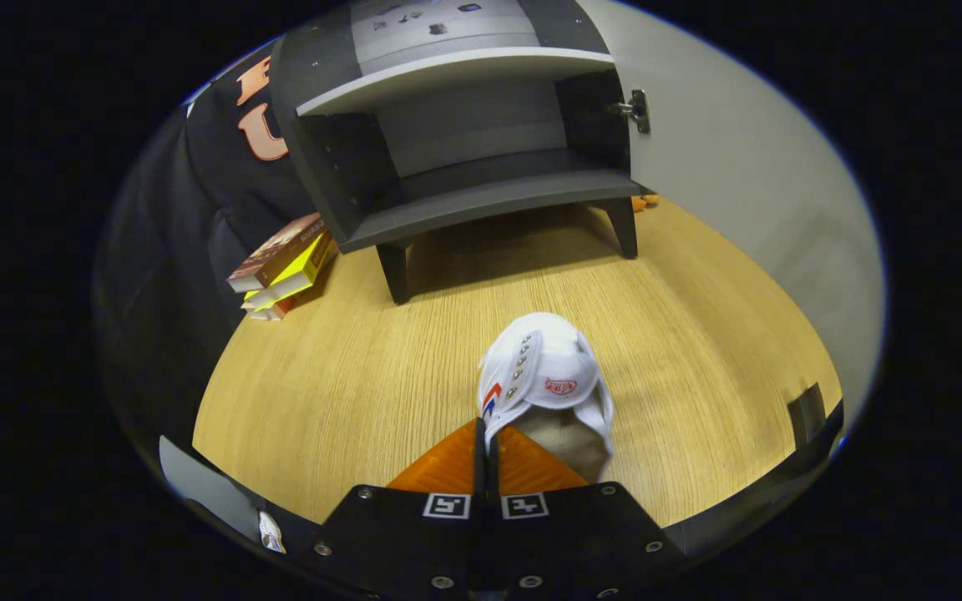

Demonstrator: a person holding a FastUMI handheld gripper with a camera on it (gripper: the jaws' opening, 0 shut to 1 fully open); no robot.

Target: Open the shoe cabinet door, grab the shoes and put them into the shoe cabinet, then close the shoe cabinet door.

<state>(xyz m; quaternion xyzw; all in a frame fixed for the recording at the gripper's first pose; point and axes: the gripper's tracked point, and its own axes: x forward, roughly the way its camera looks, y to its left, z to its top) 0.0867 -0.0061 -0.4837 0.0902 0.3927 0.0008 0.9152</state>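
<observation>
the gripper (489,438) has its fingers pressed together on the collar edge of a white shoe (546,386), holding it just ahead of the fingertips. the shoe's long axis runs away from the claw, toe toward the shoe cabinet (464,142), its opening facing back at the fingers. bare wooden floor (347,367) lies between shoe and cabinet. the cabinet door (740,159) stands swung open on the right, the lower shelf exposed. a stack of books (285,265) leans left of the cabinet's leg.
</observation>
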